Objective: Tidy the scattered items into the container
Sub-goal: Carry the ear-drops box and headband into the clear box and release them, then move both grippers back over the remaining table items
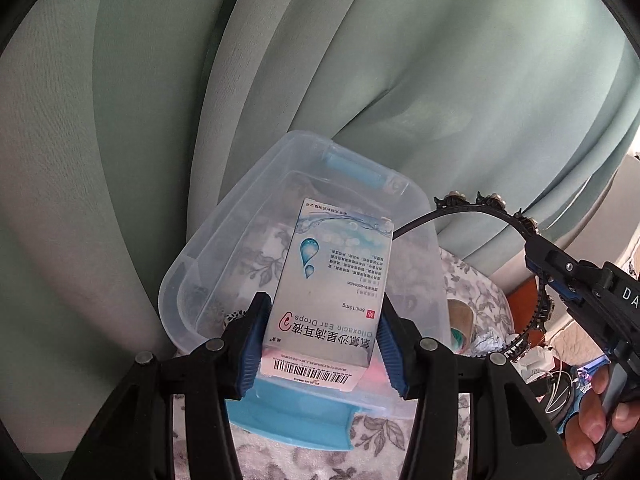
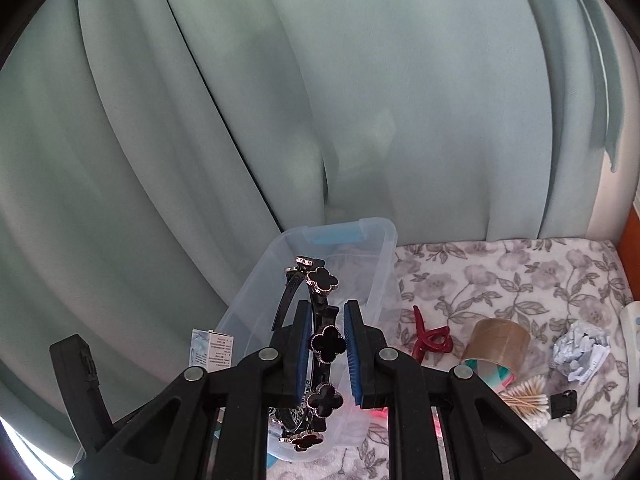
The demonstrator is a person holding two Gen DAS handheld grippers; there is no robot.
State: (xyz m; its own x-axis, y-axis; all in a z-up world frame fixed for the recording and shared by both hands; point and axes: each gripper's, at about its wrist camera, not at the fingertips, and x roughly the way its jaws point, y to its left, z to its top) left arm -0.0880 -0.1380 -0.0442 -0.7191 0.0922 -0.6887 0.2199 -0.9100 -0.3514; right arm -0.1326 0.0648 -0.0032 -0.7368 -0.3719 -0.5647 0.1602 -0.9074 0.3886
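Left wrist view, left to right: we see the left gripper (image 1: pixel 320 340) angled downward over the bin (image 1: pixel 208 248), its blue pads clamped on the long sides of the box (image 1: pixel 328 280). The box is tilted, barcode end toward the camera, and hangs above the bin's open top. The blue lid (image 1: pixel 288 420) lies under the bin's near end. At right, the right gripper (image 1: pixel 550 268) enters from the edge, a hand (image 1: pixel 600 412) wrapped around its handle; only some fingers show. The headband (image 1: pixel 500 216) arcs out from that gripper toward the bin's right wall. The bin wall and the gripper body partly hide the tape (image 1: pixel 460 320) and the paper ball (image 1: pixel 486 346). Small items near the hand are too cluttered to identify.

Right wrist view, left to right: we see the left gripper's finger (image 2: pixel 80 384) at the lower left, the box (image 2: pixel 210 350) beside it, partly cut off by the bin (image 2: pixel 256 308). The right gripper (image 2: pixel 326 354) points downward at the bin, jaws nearly together and gripping the headband (image 2: pixel 328 344), which stands on edge over the bin's interior. The headband's lower end is hidden behind the gripper body. On the floral cloth (image 2: pixel 520 276), right of the bin, lie the clip (image 2: pixel 430 338), the tape (image 2: pixel 496 340), the swabs (image 2: pixel 524 398), a black buckle (image 2: pixel 562 402) and the paper ball (image 2: pixel 580 354). A white object at the far right edge is cut off and cannot be identified.
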